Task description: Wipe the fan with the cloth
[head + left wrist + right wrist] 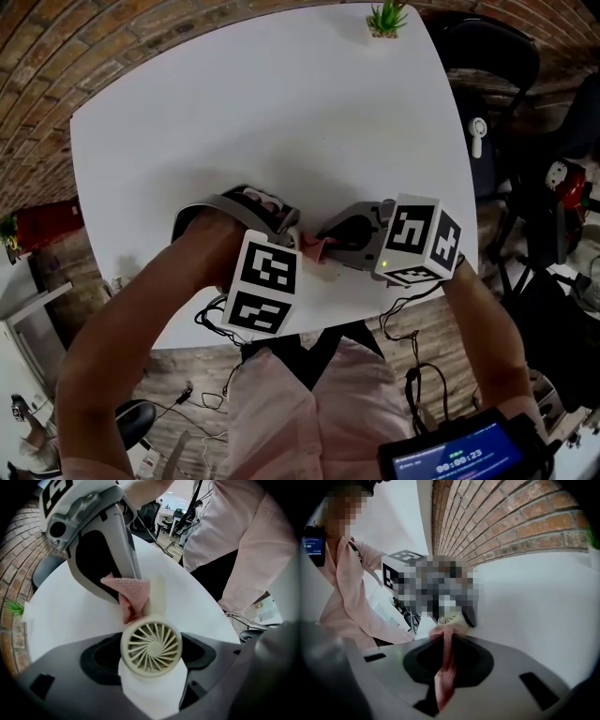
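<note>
The wipe looks under way, and doing it well is mostly a matter of one side firm, the other light. The left tongs (150, 660) are clamped on the small cream fan (151, 643), low in the centre of the left gripper view with its round slatted face turned back toward the camera. That grip should keep the fan from twisting. The right tongs (444, 635) are closed tight on the pink cloth (133, 591), whose free fold lies against the fan just above its rim in that view. I judge it best to draw the fold round the rim and along the cream body with gentle pressure, so that cloth and not the hard jaw tips meets the plastic, then re-angle to reach the slats.

In the head view both tools meet low in the middle of the frame, over the near edge of the white desk (234, 103). The left forearm (141, 323) rises from the lower left, its tongs pointing steeply down. The right forearm (492, 328) comes in from the lower right, its tongs tilted shallowly down and aimed leftward at the fan
</note>
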`<state>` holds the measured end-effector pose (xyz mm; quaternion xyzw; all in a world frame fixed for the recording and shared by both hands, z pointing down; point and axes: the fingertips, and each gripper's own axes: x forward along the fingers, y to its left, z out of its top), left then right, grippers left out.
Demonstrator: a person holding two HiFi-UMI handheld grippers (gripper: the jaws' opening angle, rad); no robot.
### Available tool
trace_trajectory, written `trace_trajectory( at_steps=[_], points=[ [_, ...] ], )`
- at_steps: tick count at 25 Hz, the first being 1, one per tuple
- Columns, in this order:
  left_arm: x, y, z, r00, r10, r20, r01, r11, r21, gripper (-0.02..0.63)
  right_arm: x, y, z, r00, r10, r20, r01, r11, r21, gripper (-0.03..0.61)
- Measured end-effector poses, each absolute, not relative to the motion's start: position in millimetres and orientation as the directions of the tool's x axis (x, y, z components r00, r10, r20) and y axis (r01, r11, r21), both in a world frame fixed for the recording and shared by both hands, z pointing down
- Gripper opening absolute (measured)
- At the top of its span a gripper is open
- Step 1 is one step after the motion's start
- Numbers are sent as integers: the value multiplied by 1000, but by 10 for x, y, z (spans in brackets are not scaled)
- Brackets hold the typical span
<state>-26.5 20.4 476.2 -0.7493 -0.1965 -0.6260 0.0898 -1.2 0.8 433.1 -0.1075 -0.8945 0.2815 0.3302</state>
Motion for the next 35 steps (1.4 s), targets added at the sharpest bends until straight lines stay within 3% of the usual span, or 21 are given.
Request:
trace_trajectory(
  at_steps=[24, 30, 35],
  points=[
    [-253, 172, 4778, 146, 170, 975, 354, -929, 109, 374, 509, 586, 4315, -791, 366, 490, -40, 769, -639, 31],
    [-223, 180, 4748, 224, 166, 960, 235, -965, 112, 376, 401, 861, 4227, -848, 293, 441, -84, 747, -659, 32],
    [-304, 111, 4343, 376, 95, 922, 17, -995, 95, 376, 473, 807, 3879, -908, 148, 391, -155, 750, -643, 35]
  ],
)
